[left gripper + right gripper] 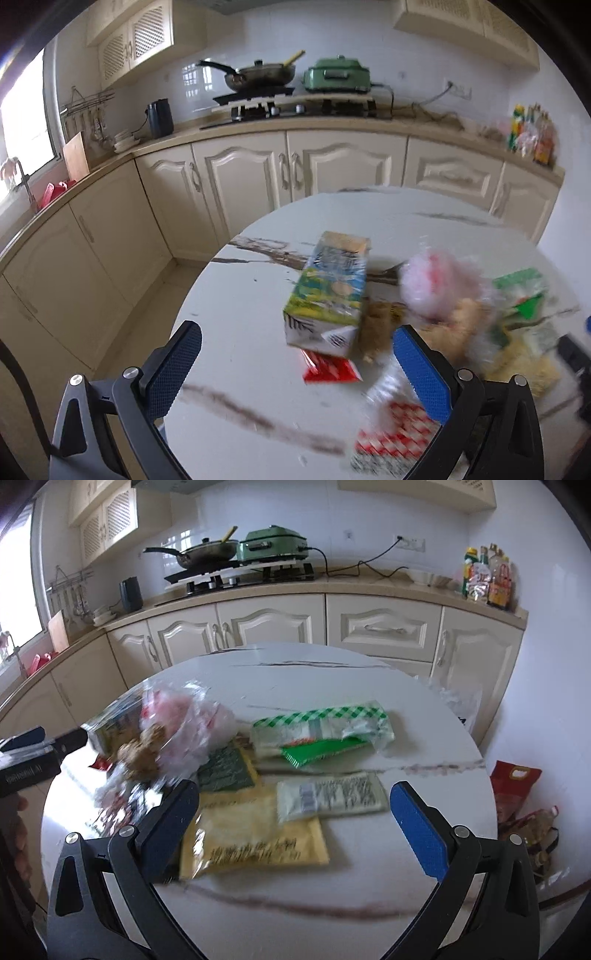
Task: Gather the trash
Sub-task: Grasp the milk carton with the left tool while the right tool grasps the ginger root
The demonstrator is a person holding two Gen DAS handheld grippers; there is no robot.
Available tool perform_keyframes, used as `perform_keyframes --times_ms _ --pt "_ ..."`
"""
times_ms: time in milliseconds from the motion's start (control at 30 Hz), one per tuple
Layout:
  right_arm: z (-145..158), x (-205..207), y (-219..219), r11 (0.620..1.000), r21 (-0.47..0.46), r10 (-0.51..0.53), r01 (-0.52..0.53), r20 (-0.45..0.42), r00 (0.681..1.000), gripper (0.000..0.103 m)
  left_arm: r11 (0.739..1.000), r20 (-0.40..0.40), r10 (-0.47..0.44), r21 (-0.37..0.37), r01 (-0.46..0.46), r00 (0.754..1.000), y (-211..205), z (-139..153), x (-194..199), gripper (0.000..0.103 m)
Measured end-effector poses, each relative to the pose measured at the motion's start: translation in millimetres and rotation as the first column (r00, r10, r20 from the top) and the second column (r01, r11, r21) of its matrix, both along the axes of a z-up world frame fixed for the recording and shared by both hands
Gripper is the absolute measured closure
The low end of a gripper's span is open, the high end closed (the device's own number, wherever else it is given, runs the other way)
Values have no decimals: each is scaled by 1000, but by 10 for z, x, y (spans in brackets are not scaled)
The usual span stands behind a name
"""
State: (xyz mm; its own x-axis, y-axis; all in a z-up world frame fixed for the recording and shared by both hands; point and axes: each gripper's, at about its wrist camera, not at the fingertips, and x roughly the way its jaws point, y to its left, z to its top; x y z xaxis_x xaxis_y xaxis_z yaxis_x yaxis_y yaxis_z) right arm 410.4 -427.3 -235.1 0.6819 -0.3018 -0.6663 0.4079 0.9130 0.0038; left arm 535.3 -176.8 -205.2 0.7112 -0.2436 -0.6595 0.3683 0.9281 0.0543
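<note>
Kitchen's round marble table holds litter; right gripper, wide open and empty, straddles the yellow packet, long axis left-right, probably nearest; left gripper likewise gapes empty.

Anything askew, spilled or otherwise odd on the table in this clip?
Yes. Empty wrappers lie strewn over the round table. A carton lies tipped on its side over a red packet, and a crumpled plastic bag sits beside it. Nothing looks wet. Both grippers, left and right, hover with jaws open, holding nothing.
</note>
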Motion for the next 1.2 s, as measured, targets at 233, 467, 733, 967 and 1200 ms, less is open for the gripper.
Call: perform_keyframes --times_ms 233,467,733,967,1200 --pt "-76 254 -218 999 2 -37 37 -37 999 0 1000 -32 -4 -22 4 999 -143 -240 560 2" --pt "-183 370 -178 998 68 -7 10 -43 999 0 995 -126 -80 -74 71 989 -170 -449 898 49" --pt "-109 492 82 996 78 39 -37 -21 999 0 989 -112 -103 -119 90 988 5 -409 967 55" --pt "-8 700 580 985 83 148 -149 29 989 0 986 -29 -72 -151 66 997 387 -176 468 56" --pt "39 915 939 973 89 205 -213 86 975 14 985 -62 -94 -153 84 994 674 -284 -156 57"
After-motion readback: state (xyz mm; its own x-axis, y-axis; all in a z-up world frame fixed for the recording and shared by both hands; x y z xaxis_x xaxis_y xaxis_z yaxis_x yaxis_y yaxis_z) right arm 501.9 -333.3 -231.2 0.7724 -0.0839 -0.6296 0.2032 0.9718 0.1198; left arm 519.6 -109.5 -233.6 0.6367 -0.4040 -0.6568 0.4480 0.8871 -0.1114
